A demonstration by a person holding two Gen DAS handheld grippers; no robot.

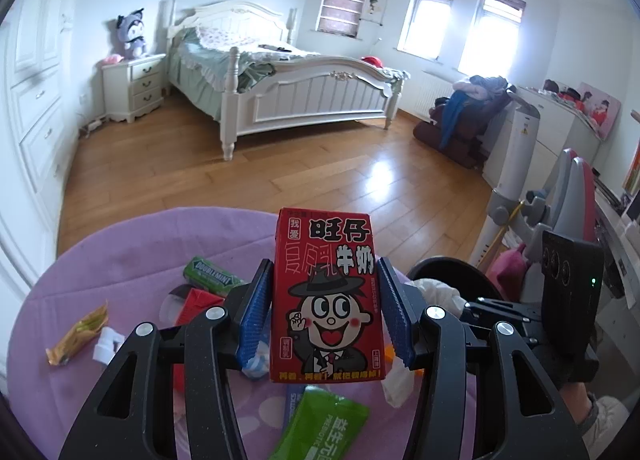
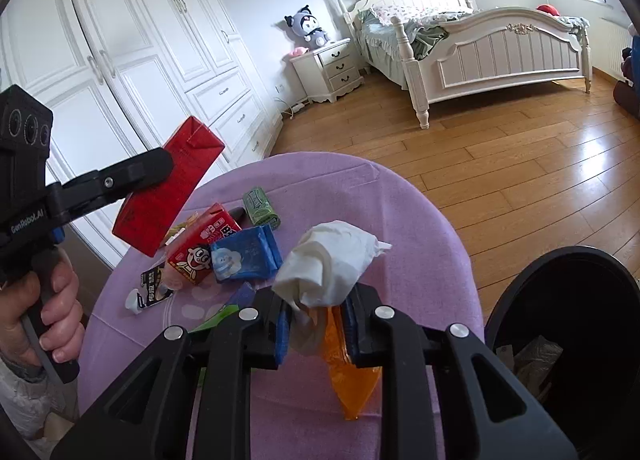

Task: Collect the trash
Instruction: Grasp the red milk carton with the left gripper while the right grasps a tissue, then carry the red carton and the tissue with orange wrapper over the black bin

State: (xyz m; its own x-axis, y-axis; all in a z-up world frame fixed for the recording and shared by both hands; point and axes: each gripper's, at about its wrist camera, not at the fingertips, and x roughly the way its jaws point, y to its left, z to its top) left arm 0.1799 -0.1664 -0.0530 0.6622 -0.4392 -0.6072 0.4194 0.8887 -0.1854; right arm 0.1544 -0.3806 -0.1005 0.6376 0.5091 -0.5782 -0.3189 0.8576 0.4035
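Note:
My left gripper (image 1: pixel 324 272) is shut on a red milk carton (image 1: pixel 324 300), held upright above the purple round table (image 1: pixel 120 260). The right wrist view shows that carton (image 2: pixel 168 188) tilted in the left gripper (image 2: pixel 152 172), with a hand on the handle. My right gripper (image 2: pixel 318 312) is shut on a crumpled white tissue (image 2: pixel 328 260) and an orange wrapper (image 2: pixel 348 372) that hangs below the pads. A black bin (image 2: pixel 520 280) stands just right of it, with some trash inside. The same bin (image 1: pixel 448 272) lies beyond the table's right side.
Loose trash on the table: a green gum pack (image 2: pixel 262 206), a second red carton (image 2: pixel 200 256), a blue wrapper (image 2: pixel 244 256), a green sachet (image 1: pixel 324 424), a yellow wrapper (image 1: pixel 76 334). A bed (image 1: pixel 312 96) and wardrobe (image 2: pixel 120 60) stand across the wooden floor.

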